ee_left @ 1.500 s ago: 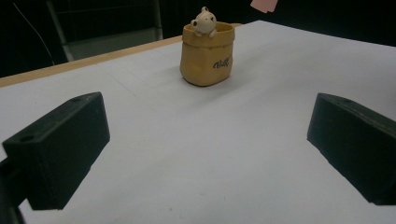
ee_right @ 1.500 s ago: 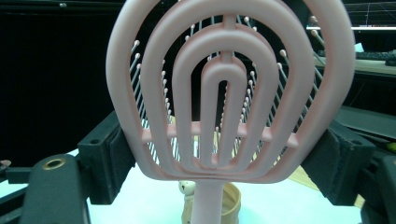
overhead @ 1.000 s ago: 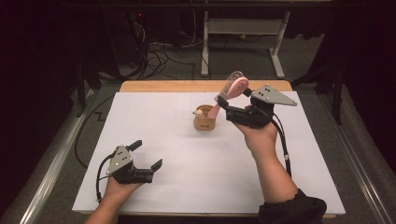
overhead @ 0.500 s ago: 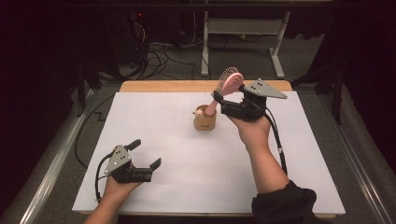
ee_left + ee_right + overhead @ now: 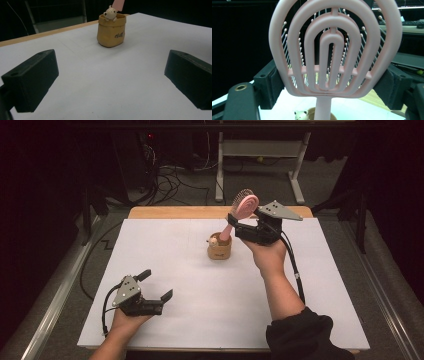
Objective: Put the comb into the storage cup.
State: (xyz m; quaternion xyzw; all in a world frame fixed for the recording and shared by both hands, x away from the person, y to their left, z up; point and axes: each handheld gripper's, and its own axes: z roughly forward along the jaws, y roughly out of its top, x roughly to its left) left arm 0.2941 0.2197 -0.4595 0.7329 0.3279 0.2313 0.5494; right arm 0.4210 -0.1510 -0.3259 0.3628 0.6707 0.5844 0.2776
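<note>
Overhead, the right tool [image 5: 241,222] grips a pink hairbrush [image 5: 243,206] by the sides of its head, the handle slanting down into a small tan holder [image 5: 219,251] near the middle of the white table [image 5: 320,285]. Well apart, the left tool [image 5: 156,285] rests at the near left corner with its jaws spread and nothing between them. Next, the left gripper view looks across bare white surface at the holder [image 5: 111,31], a little bear figure [image 5: 110,13] peeking over its rim (the brush handle rises behind it). Lastly, the right gripper view has the hairbrush [image 5: 334,50] upright, its vented back facing the camera, both jaws pressed against its edges, the bear [image 5: 301,115] below.
</note>
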